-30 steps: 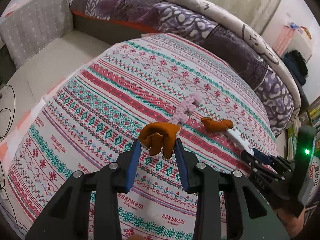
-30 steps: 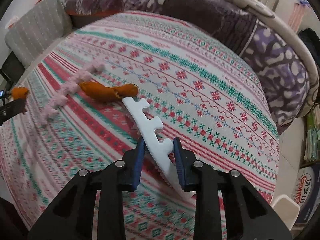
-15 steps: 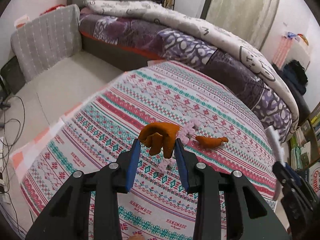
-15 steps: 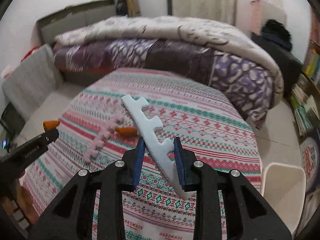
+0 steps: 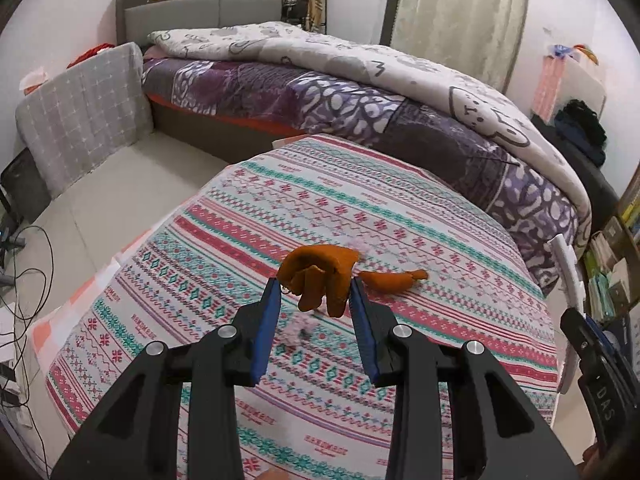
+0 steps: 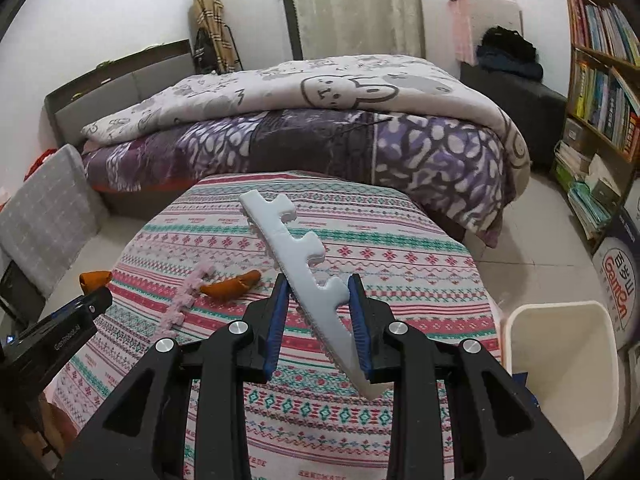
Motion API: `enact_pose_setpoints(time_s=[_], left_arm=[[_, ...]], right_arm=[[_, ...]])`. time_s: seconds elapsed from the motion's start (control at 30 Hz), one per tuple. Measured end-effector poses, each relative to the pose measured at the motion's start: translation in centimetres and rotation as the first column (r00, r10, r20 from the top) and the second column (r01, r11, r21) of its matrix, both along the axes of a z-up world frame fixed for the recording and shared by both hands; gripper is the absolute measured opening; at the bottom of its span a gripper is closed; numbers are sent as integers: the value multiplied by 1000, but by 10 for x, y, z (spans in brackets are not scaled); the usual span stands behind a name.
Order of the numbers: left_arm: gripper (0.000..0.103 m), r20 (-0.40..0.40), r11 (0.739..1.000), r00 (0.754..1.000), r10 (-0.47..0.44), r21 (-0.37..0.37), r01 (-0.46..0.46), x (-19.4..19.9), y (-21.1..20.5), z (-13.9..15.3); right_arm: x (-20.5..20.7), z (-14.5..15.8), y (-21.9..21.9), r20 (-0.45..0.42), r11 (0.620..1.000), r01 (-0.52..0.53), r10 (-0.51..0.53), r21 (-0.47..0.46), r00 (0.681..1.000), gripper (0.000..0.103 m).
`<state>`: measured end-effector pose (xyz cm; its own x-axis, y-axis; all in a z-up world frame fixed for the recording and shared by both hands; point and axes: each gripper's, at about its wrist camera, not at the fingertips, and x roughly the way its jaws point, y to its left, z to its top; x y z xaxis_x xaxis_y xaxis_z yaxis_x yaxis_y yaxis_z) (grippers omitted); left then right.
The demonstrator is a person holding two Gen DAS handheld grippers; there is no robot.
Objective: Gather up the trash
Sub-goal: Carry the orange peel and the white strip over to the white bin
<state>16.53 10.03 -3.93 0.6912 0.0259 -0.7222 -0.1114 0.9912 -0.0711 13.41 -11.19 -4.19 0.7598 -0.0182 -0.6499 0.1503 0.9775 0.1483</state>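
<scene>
The white foam strip (image 6: pixel 298 264) is still pinched in the right gripper (image 6: pixel 316 312), lifted higher off the patterned table (image 6: pixel 400 256) toward the white bin (image 6: pixel 560 368), while the left gripper (image 5: pixel 314 300) still grips what's probably orange peel (image 5: pixel 320 276).

Evenly and softly lit indoors, moderately bright, no harsh glare. Faint shadows only. Strong fisheye bending toward dark vignetted corners. Mostly sharp; slight blur on the pink strip (image 5: pixel 298 330) behind the tongs (image 5: pixel 316 304).
</scene>
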Motion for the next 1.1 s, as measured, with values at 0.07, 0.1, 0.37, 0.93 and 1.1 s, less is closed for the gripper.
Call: enact_pose_setpoints(time_s=[0.07, 0.1, 0.37, 0.93, 1.1], left_arm=[[36, 6, 1000, 1000, -10, 4, 10, -1, -7, 3], [36, 8, 1000, 1000, -13, 5, 13, -2, -10, 4], [36, 21, 998, 998, -54, 26, 54, -9, -33, 9], [36, 34, 990, 991, -132, 50, 130, -18, -79, 14], [36, 37, 986, 987, -158, 57, 156, -21, -92, 16]], right_arm=[[-2, 1, -5, -3, 1000, 7, -7, 3, 1000, 29], [-4, 1, -8, -2, 1000, 11, -11, 3, 1000, 29], [-16, 8, -27, 8, 999, 43, -43, 12, 999, 29], [-32, 12, -66, 11, 995, 100, -100, 28, 995, 29], [-38, 14, -77, 16, 992, 119, -119, 29, 993, 29]])
